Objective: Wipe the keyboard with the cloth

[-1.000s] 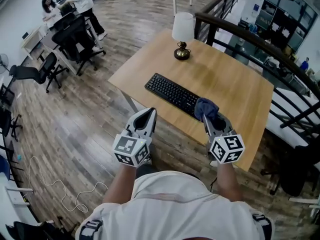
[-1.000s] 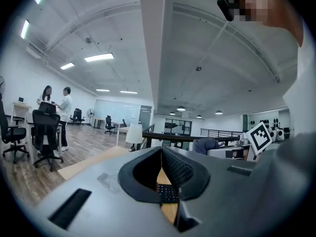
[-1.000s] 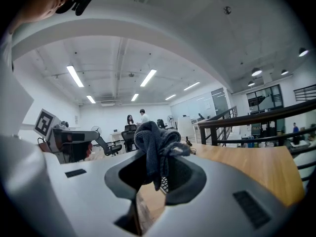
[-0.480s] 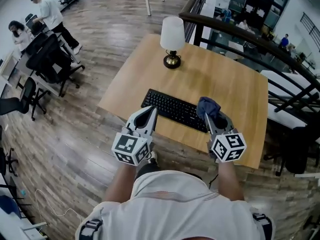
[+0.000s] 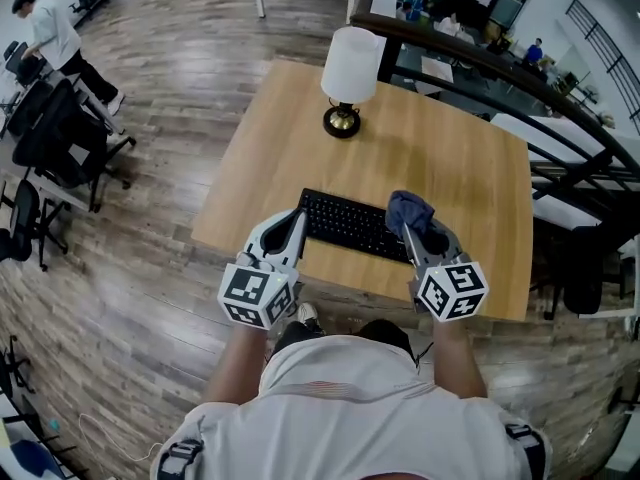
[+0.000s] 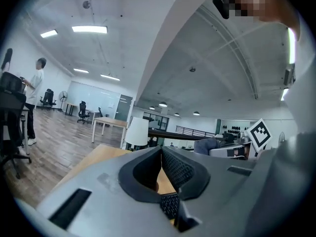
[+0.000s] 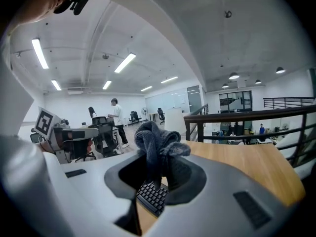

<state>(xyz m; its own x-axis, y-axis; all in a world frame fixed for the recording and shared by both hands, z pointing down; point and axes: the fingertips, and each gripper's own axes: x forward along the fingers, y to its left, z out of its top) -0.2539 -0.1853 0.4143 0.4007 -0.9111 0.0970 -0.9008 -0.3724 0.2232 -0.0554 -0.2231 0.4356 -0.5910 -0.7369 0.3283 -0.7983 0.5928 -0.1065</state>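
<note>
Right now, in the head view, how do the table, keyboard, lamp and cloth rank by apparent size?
1. table, largest.
2. keyboard and lamp: too alike to rank; the lamp stands taller, nearer the camera.
3. cloth, smallest.

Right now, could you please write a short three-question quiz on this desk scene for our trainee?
1. True or false: the right gripper is shut on the dark blue-grey cloth.
2. Where is the white-shaded table lamp relative to the black keyboard? A) beyond it, on the wooden table; B) on top of it; C) on the floor.
3. Fill in: the left gripper has its jaws ____, with nothing between them.

Key: 1 true; 2 A; 3 together.
</note>
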